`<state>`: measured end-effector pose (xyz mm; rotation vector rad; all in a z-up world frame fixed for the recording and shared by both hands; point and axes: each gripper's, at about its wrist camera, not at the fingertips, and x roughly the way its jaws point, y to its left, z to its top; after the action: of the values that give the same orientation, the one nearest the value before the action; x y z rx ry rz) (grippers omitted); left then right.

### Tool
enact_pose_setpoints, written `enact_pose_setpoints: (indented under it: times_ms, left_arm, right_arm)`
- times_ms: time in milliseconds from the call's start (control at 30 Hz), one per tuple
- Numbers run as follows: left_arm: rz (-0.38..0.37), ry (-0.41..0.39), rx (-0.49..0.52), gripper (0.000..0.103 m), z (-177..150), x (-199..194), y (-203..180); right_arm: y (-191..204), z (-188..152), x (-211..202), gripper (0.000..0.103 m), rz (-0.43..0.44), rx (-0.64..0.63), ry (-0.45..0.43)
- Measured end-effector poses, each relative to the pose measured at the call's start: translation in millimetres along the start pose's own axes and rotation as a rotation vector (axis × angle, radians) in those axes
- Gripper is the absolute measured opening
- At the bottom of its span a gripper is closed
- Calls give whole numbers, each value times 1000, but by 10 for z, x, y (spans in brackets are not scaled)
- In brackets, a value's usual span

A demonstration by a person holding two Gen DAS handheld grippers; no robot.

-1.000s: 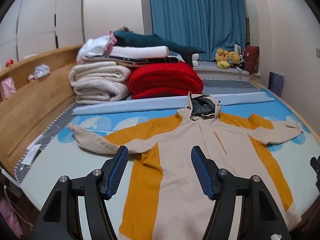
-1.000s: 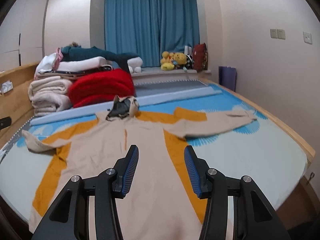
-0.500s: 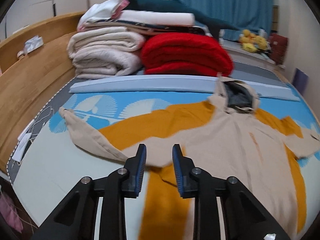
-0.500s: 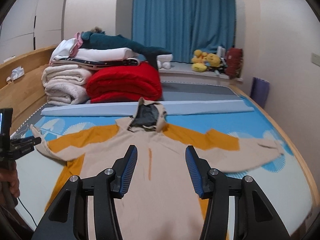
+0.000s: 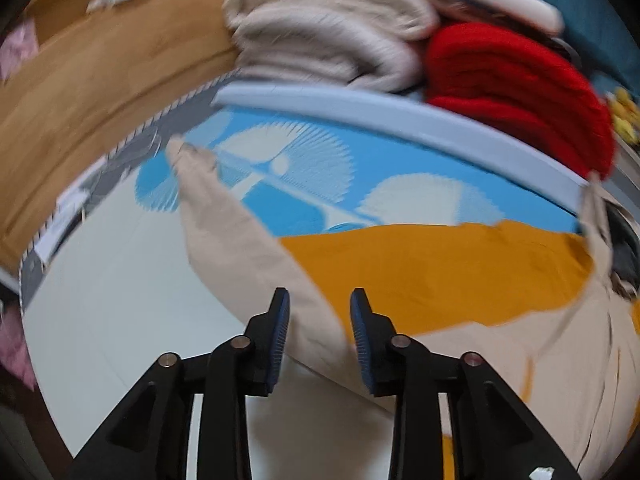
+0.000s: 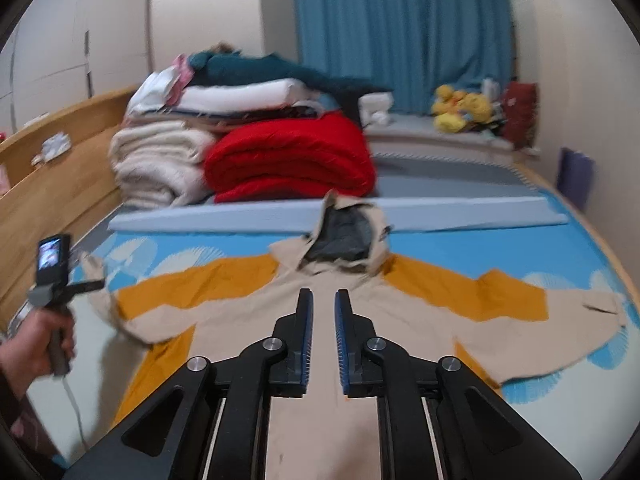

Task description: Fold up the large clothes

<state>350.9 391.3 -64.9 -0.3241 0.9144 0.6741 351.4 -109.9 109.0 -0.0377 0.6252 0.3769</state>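
A beige and mustard hooded jacket point(image 6: 248, 312) lies spread face up on the bed, hood point(image 6: 348, 236) at the far end and both sleeves out. My left gripper point(image 5: 319, 304) hovers low over the left sleeve point(image 5: 224, 232). Its jaws are opening, and the sleeve shows below the gap with the pads off it. In the right wrist view a person's hand point(image 6: 36, 350) holds that gripper beside the sleeve's cuff. My right gripper point(image 6: 324, 294) hangs above the jacket's chest, pointing at the hood. Its jaws are closing to a narrow gap with nothing between them.
Folded cream blankets point(image 6: 160, 164) and a red quilt point(image 6: 288, 160) are stacked at the head of the bed behind a pale blue foam strip point(image 6: 440, 208). A wooden bed frame point(image 6: 52, 192) runs along the left. Plush toys point(image 6: 460, 108) sit by the blue curtain.
The left gripper swung left and down from the jacket's middle to the left sleeve, its jaws much narrower than a second ago. The right gripper turned toward the hood and its jaws narrowed.
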Motion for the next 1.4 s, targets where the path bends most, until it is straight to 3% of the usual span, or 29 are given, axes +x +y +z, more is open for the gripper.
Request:
enact_pose_setpoints:
  times_ms: [100,133,267,533,567,600,633,667,700,767,867,1000,1133,1233,1400]
  left_arm:
    - [19,19,-87,47,178,194,257]
    - [25,17,-107,50,239,230,321]
    - [63,-20,-189,63,513,356,597]
    - [86,40,-289,62,748,803,918]
    - [92,51,-296,60,742,844,937]
    - [93,67,-305,58,737,897,972]
    - [89,76,-316,56,721,940,1008]
    - [79,78,-326,41,706,970,1032]
    - [67,82,-330,20,685,1002,1037]
    - [58,99,-321,6,626,1036,1026]
    - [59,38,-269,2,648,828,905]
    - [-19,-83,-164,1,772,254,550]
    - [-166,-135,-34,0,606,-445,-33]
    - [-301,-125,65,0,334,-901,-609]
    - [-514,-32,220,1,-330,-1427,-1563]
  right_arm:
    - [20,-52,149,44,16,-24,31]
    - [41,-71,202,48,10,-44,34]
    - [60,-120,377,48,22,-60,79]
    - [24,-235,742,47,17,-47,192]
    - [18,-252,788,45,15,-41,206]
    - [16,-258,809,38,15,-37,214]
    - [12,-272,838,23,20,-32,226]
    - [8,-290,871,16,26,-29,241]
    - [9,-298,894,10,25,-28,251]
    - [3,-319,929,7,18,-27,269]
    - [-14,-352,976,7,4,-36,306]
    - [-104,-384,1039,9,43,13,363]
    - [-92,-333,967,20,52,15,331]
    - [-89,-310,940,37,61,44,335]
    - [-139,-351,946,38,107,140,381]
